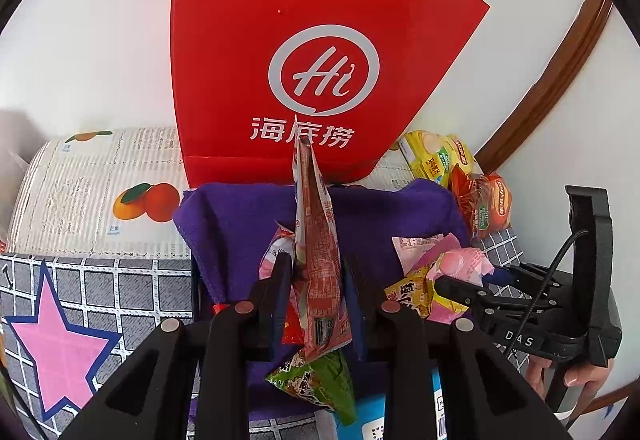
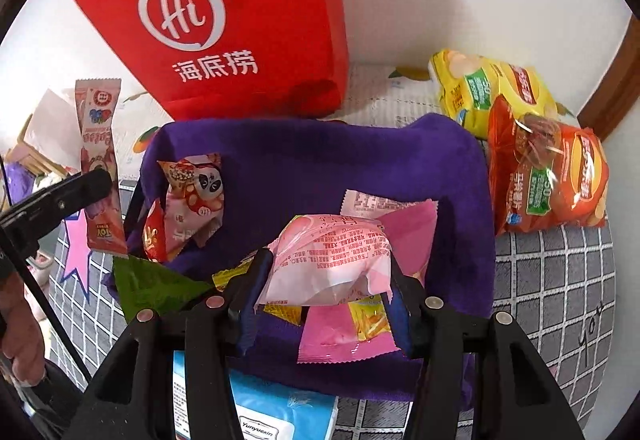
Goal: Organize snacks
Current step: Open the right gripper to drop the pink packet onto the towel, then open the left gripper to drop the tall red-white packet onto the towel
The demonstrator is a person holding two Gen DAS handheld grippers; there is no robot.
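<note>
A basket lined with purple cloth [image 1: 248, 215] [image 2: 320, 159] holds several small snack packets. My left gripper [image 1: 318, 280] is shut on a long red and pink snack stick packet [image 1: 318, 240] and holds it upright above the basket; the packet also shows in the right wrist view [image 2: 100, 163]. My right gripper [image 2: 326, 272] is shut on a pale pink snack packet [image 2: 332, 260] over the basket; in the left wrist view it [image 1: 452, 282] sits at the right. A green packet [image 1: 320, 380] [image 2: 152, 288] lies at the basket's near edge.
A red paper bag [image 1: 304, 39] [image 2: 240, 19] stands behind the basket against the white wall. Yellow [image 2: 480, 87] and orange [image 2: 552, 175] chip bags lie at the right. A blue tissue pack [image 2: 280, 416] lies in front. The grey checked cloth [image 2: 552, 280] covers the table.
</note>
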